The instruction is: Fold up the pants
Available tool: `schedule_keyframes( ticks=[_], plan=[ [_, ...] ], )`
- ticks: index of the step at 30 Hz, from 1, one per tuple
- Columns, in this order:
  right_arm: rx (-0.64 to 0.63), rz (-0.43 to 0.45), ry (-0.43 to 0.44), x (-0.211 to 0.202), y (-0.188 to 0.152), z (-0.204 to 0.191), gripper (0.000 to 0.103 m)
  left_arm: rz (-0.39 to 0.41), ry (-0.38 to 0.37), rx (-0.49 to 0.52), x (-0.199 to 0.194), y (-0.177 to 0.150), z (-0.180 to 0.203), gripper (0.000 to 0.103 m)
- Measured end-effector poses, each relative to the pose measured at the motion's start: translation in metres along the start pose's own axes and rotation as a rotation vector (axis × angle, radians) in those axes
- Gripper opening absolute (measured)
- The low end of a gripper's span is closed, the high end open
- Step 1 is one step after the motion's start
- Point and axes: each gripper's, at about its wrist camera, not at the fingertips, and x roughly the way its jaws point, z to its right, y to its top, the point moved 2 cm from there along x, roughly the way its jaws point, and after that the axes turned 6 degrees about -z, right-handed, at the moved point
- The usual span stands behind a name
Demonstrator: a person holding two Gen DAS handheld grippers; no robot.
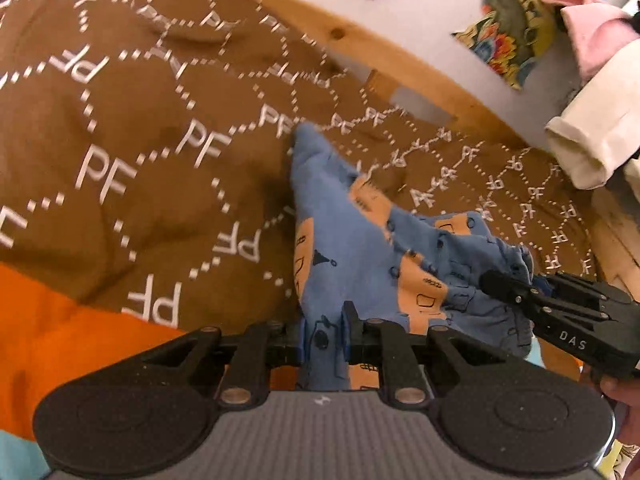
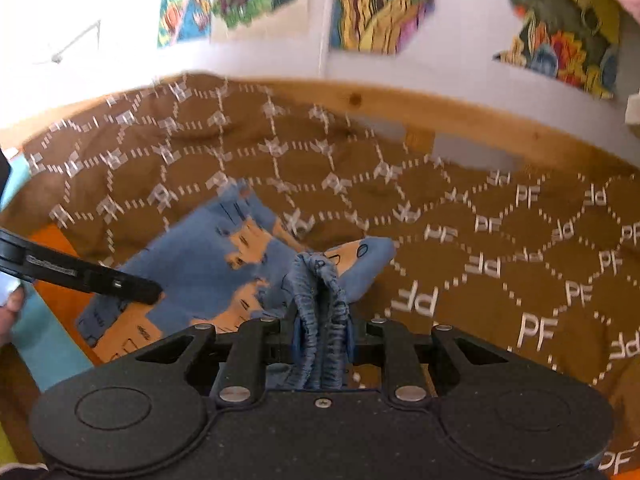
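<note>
1. Pants (image 1: 352, 248), small, blue with tan printed patches, lie partly lifted over a brown bedspread (image 1: 132, 92) patterned with white dotted hexagons and letters. One leg end trails away across the bedspread; the near part is raised between the two tools.
2. Left gripper (image 1: 323, 338): jaws nearly closed, clamped on a flat fold of the blue cloth that passes straight up between the fingers.
3. Right gripper (image 2: 321, 334): jaws nearly closed, clamped on the gathered, ribbed waistband (image 2: 320, 300), which stands bunched between the fingers.
4. Both tools hold the same garment, near each other, with the cloth between them slack and creased rather than taut.
5. Step in hand, as judged: carrying or spreading the held edge across the bed to set up a fold. Blur in both views suggests motion. No finished fold is visible yet.
6. Next move calls for:
   - drawing the two grips apart until the held edge is straight;
   - lowering the cloth so that the legs lie flat and aligned;
   - keeping both grips closed until the cloth rests on the bedspread.
7. Caution: the wooden bed frame (image 1: 400, 56) and the cream cloth (image 1: 592, 128) at the far side lie near the work area.
</note>
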Motion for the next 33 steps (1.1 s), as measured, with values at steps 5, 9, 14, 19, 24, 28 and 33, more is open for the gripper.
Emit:
schedule_keyframes(
  ticks=[5, 9, 14, 19, 24, 28, 33],
  plan=[
    [0.088, -0.012, -0.018, 0.006, -0.011, 0.007, 0.032, -0.011, 0.007, -0.021, 0.001, -0.001, -0.007, 0.031],
    [0.117, -0.008, -0.030, 0.009, -0.011, 0.011, 0.036, -0.009, 0.019, -0.027, 0.000, -0.002, -0.010, 0.039],
    [0.089, 0.003, -0.061, 0.007, -0.010, 0.005, 0.045, -0.007, 0.035, -0.013, -0.002, -0.002, -0.009, 0.042],
    [0.071, 0.019, -0.081, 0.002, -0.008, 0.002, 0.070, -0.007, 0.057, -0.008, -0.003, 0.000, -0.007, 0.053],
    [0.079, 0.037, -0.092, -0.008, -0.008, 0.000, 0.093, 0.006, 0.067, -0.047, -0.010, 0.002, -0.010, 0.075],
    [0.080, 0.042, -0.107, -0.016, -0.010, -0.004, 0.102, 0.032, 0.079, -0.059, -0.018, 0.004, -0.010, 0.090],
    [0.084, 0.056, -0.116, -0.027, -0.011, -0.009, 0.102, 0.062, 0.102, -0.056, -0.027, 0.004, -0.007, 0.099]
  ],
)
